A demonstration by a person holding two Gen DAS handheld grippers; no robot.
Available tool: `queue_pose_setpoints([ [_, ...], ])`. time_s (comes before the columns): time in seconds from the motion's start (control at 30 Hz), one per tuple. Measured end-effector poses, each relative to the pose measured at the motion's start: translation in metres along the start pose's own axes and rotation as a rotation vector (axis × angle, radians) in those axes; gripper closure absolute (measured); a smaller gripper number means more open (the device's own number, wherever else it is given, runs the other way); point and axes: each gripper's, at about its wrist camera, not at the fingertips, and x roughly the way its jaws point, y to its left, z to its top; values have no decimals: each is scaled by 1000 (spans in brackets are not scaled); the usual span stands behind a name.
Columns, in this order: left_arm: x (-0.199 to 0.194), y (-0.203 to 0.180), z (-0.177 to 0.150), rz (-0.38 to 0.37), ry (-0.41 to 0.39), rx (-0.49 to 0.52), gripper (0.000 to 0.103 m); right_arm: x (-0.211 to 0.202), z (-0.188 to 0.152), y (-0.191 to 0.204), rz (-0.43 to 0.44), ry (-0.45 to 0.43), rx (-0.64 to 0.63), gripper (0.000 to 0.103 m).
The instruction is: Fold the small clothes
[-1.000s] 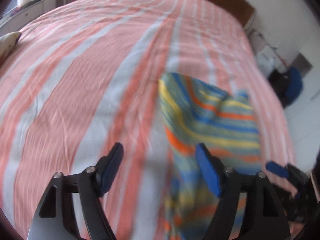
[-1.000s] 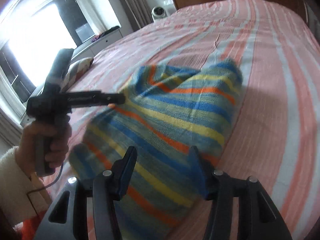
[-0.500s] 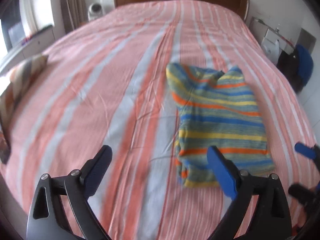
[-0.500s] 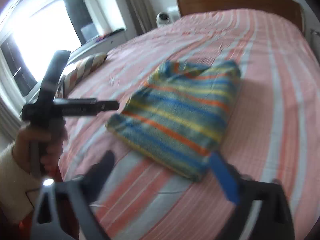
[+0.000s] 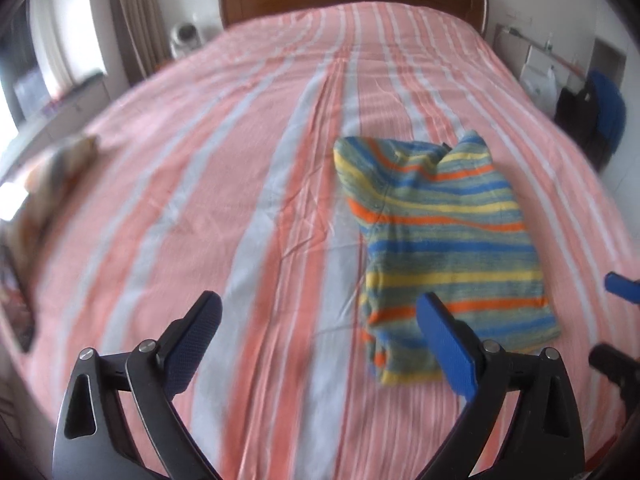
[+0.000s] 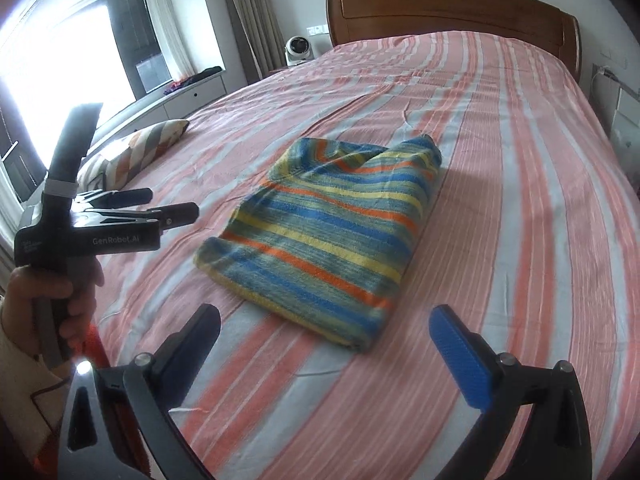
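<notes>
Now | left gripper (image 5: 318, 336) jaws wide, tilted down | striped garment (image 6: 328, 224) folded, untouched

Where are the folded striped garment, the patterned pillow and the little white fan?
striped garment (image 6: 328, 236), right wrist view, middle of top layer
patterned pillow (image 6: 148, 146), right wrist view, its middle
white fan (image 6: 298, 50), right wrist view, round front

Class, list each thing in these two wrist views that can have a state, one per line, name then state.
Striped garment: folded, lying flat on the bed, held by nothing.
Left gripper: open, jaws just widened, nothing between them.
Right gripper: open, jaws just widened, empty, short of the garment.
Bedspread: spread out, lightly creased.
Curtain: drawn aside.
</notes>
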Motion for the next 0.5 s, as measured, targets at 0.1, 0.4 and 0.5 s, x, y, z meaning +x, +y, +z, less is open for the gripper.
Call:
queue_pose_setpoints([
  [0.1, 31, 23, 18, -142, 44, -109, 5, 12, 12, -30, -16, -3, 78, 0],
  [0.4, 115, -10, 51, -195, 170, -19, 7, 118, 66, -93, 171, 124, 330, 20],
  [0.5, 120, -28, 54, -251, 187, 6, 67, 148, 74, -93, 165, 134, 361, 34],
])
